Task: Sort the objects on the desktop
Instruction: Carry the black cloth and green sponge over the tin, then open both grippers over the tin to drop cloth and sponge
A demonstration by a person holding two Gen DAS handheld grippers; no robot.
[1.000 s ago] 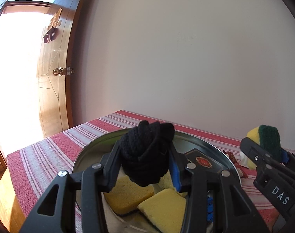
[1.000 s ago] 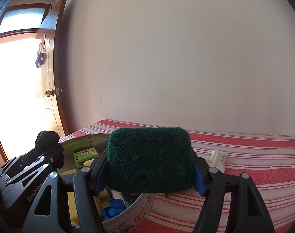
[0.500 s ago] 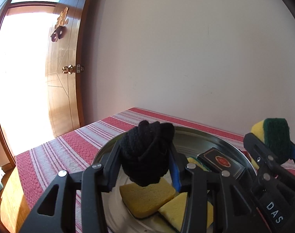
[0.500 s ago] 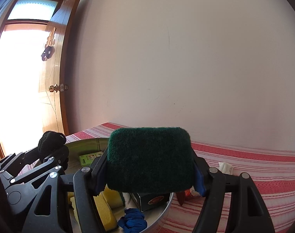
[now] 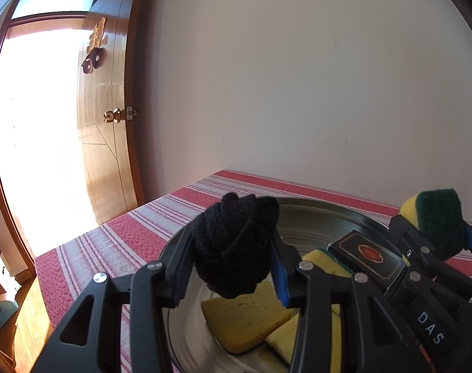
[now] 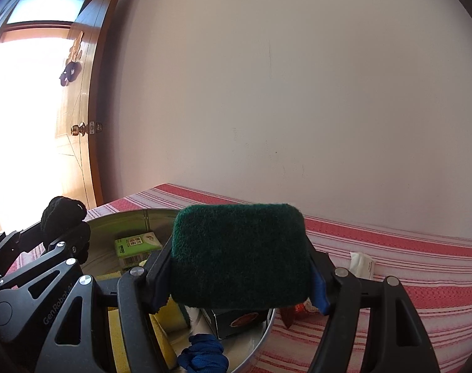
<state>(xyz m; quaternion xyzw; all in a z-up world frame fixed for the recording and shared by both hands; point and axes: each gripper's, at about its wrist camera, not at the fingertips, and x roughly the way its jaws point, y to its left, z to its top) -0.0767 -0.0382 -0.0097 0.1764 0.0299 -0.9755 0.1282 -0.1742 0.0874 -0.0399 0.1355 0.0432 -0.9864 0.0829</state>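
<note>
You've got both loads over the round metal tin (image 5: 316, 217) on the striped desk (image 5: 133, 236): your left gripper (image 5: 232, 264) has its fingers pinched narrow on the black knitted bundle (image 5: 236, 245), your right gripper (image 6: 239, 279) is clamped mid-width on the green-faced scouring sponge (image 6: 239, 255). Keep each one inside the rim before you let go, drop the bundle onto the yellow sponges (image 5: 245, 320), and mind the two grippers don't clash

A home room: wooden door (image 5: 108, 118) with brass knob (image 5: 112, 115) at nine o'clock, striped-cloth worktop (image 5: 117, 242), plain wall (image 5: 298, 77).
</note>
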